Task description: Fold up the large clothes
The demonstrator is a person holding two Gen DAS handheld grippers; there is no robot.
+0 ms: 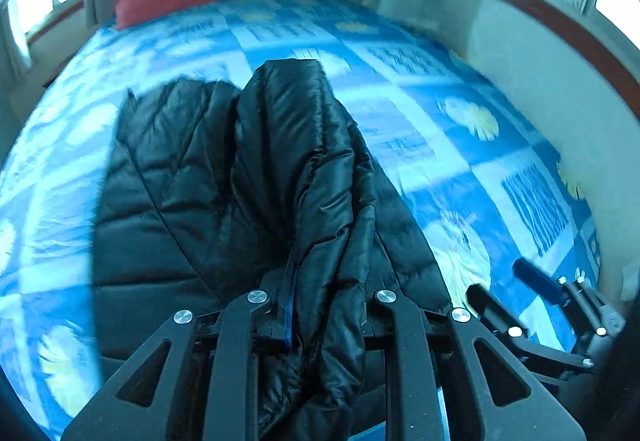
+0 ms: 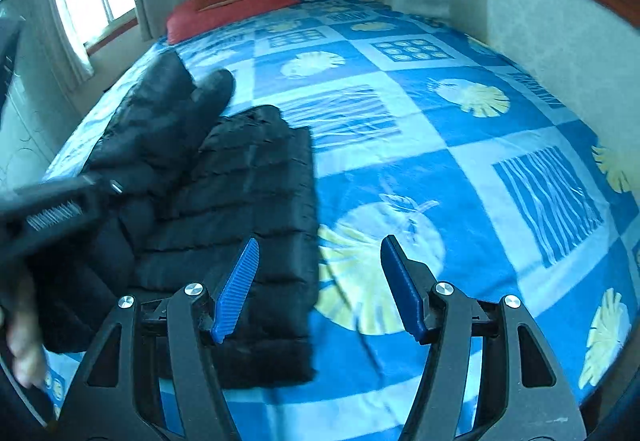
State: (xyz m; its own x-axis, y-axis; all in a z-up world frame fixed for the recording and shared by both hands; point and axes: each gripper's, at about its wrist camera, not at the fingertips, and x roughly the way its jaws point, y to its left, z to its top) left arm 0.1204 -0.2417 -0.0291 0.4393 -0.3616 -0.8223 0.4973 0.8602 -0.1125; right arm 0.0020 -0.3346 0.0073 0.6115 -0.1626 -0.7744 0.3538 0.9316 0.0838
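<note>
On the bed: a black quilted jacket lies on the blue patterned cover, toward the left side of the mattress as the right camera sees it, with bare cover to its right.

Jacket axis: its long side runs from the foot end up toward the red pillow and headboard; one straight edge faces the right gripper.

Raised part: a long bunched strip of the jacket, probably a sleeve or a front edge, is lifted off the flat body and trails away from the left gripper up the bed.

Left gripper: jaws closed on that strip; fabric fills the gap between the fingers and hangs down below them. It sits directly over the jacket, so it is the nearer tool.

Right gripper: jaws wide apart, nothing between the blue pads. It hovers low over the cover just beside the jacket's right edge; the left pad overlaps that edge in its own view, the right pad is over bare cover.

Which way from the right jaws: the jacket lies to their left and ahead.

Key relation: the held strip runs nearly parallel to the jacket's long axis, so laying it across or along the body looks like the step in hand.

Judgement: fold appears partly done; the body is flat, the strip not yet laid down.

Risk: slick fabric may slide out of the pinch.
</note>
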